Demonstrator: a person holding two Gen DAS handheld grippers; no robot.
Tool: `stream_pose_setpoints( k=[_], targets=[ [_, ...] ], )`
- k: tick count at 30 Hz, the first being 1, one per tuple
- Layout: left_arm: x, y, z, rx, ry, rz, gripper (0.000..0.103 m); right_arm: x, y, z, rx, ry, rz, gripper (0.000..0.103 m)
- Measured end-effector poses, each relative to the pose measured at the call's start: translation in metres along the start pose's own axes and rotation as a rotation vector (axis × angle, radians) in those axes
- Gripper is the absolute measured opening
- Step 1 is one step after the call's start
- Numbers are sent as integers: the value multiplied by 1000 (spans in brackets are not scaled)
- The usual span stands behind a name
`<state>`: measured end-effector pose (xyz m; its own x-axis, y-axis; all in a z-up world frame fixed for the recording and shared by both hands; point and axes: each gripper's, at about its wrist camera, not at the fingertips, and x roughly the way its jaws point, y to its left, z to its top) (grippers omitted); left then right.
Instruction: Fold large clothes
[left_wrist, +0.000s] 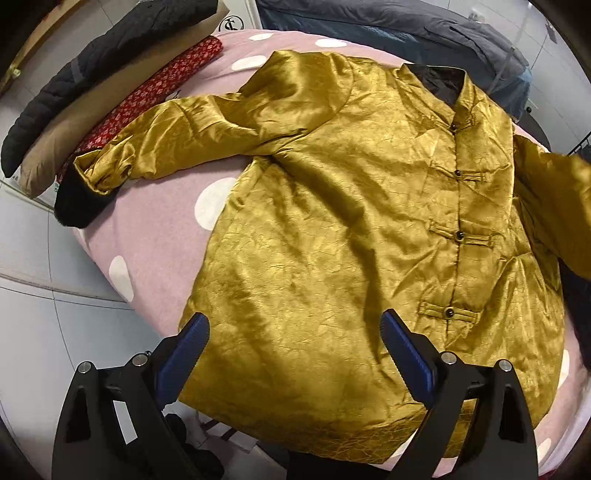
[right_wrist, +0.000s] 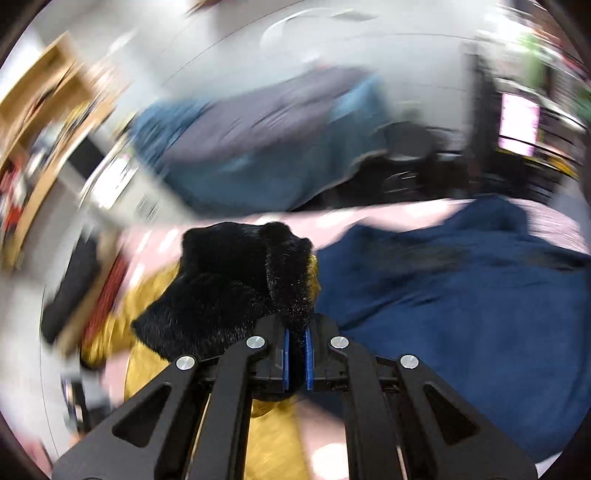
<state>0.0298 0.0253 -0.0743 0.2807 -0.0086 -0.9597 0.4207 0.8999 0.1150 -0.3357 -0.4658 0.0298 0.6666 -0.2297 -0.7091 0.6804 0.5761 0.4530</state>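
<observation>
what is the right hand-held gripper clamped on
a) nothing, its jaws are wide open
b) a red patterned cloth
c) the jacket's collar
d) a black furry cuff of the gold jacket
d: in the right wrist view the right hand-held gripper has its blue pads closed on the black furry cuff, with the gold jacket fabric trailing below it.

1. In the left wrist view the gold jacket (left_wrist: 351, 221) has its right-hand sleeve (left_wrist: 554, 206) cut off by the picture's edge.
2. The right wrist view is smeared; the shelves (right_wrist: 44, 129) and the screen (right_wrist: 519, 123) cannot be made out.
3. The black furry cuff (right_wrist: 236, 288) hides what lies between the pads (right_wrist: 286, 354).
</observation>
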Motion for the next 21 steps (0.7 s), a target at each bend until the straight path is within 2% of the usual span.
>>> stream_pose_setpoints(
  k=[3, 6, 7, 8, 10, 11, 13, 15, 17, 21],
  targets=[
    [-2, -7, 2, -4, -6, -16, 91, -23, -66, 17, 166, -51, -58, 6],
    [-1, -10, 4, -4, -2, -24, 91, -25, -127, 5, 370, -90, -60, 13],
    [-1, -12, 4, -1, -1, -24, 91, -25, -151, -4, 465, -103, -66, 26],
    [-1, -12, 5, 1, -1, -23, 91, -23, -162, -15, 533, -116, -65, 47],
    [-3, -13, 6, 5, -9, -21, 91, -30, -189, -43, 688, -182, -47, 69],
    [-3, -12, 6, 5, -11, -20, 91, -30, -196, -63, 744, -217, -33, 69],
    [-2, -9, 6, 2, -9, -13, 92, -28, -205, -87, 821, -205, -16, 69],
    [1, -6, 6, -1, -3, -9, 92, -23, -198, -104, 816, -166, 8, 69],
    [6, -2, 5, -1, 8, 0, 92, -10, -178, -118, 742, -94, 25, 69],
    [13, 12, 4, 19, 7, 10, 92, 27, -107, -138, 480, 84, 91, 69]
  ],
)
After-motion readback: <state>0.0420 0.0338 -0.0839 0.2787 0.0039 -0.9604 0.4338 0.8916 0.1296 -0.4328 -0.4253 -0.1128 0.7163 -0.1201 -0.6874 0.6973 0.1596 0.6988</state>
